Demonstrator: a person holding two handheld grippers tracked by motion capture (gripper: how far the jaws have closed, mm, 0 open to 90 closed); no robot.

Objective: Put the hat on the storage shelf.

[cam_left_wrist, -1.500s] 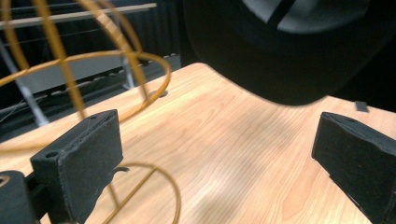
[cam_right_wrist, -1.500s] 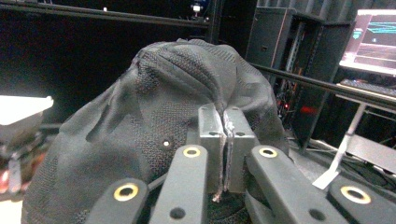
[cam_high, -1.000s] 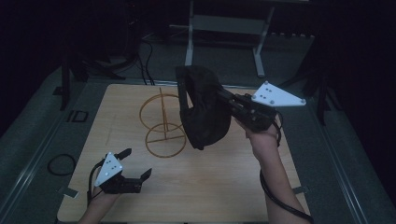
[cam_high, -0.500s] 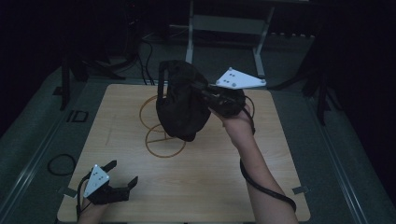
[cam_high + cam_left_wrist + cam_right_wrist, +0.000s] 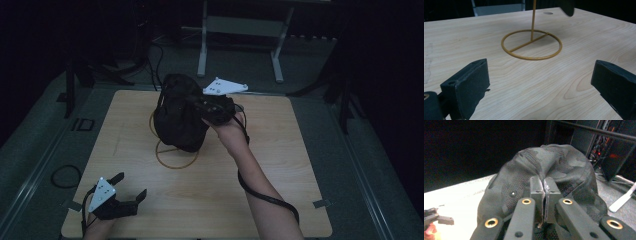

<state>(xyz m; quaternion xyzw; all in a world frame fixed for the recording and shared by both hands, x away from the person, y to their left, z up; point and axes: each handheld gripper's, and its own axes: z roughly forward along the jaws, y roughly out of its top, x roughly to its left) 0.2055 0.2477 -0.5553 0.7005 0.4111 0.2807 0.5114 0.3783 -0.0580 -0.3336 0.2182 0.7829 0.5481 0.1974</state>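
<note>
Two hand-held grippers are seen from above: the right hand-held gripper (image 5: 212, 107) holds a black cap (image 5: 179, 120) over the wire stand (image 5: 176, 157), likely for hanging. The left hand-held gripper (image 5: 541, 82) is parked with jaws spread, empty, on the table (image 5: 499, 82). Right gripper view: jaws pinched on cap fabric.

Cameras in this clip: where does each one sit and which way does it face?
High view: above the near edge, looking down on the table; both forearms enter from below.
Left gripper view: low over the wood, facing the gold stand between open jaws.
Right gripper view: along jaws shut on the black cap.
Shared: stand, cap, left hand-held gripper.
</note>
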